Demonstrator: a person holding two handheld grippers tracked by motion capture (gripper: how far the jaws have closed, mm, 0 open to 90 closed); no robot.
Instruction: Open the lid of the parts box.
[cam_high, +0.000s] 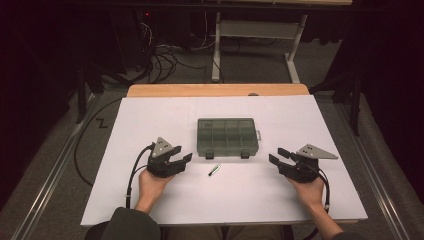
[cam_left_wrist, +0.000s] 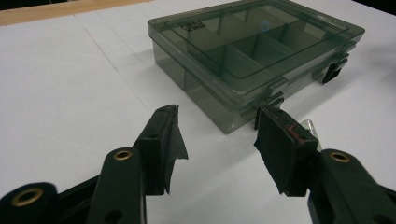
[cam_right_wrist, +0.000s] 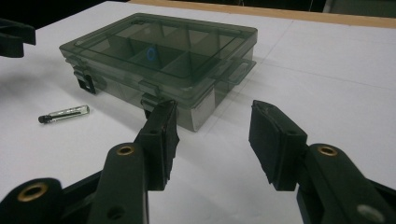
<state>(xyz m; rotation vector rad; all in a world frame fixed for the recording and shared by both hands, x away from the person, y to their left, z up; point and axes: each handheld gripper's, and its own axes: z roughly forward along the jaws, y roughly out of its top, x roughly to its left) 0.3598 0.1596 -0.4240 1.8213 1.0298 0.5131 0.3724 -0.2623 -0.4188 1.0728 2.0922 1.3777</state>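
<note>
1 smoky plastic box lying flat mid-table, lid shut, long axis running left to right, 2 latches facing the person. 1 small vial just in front, slanted, dark cap nearer the person. 2 grippers flanking: left gripper and right gripper, jaws spread, grasping nothing.
</note>
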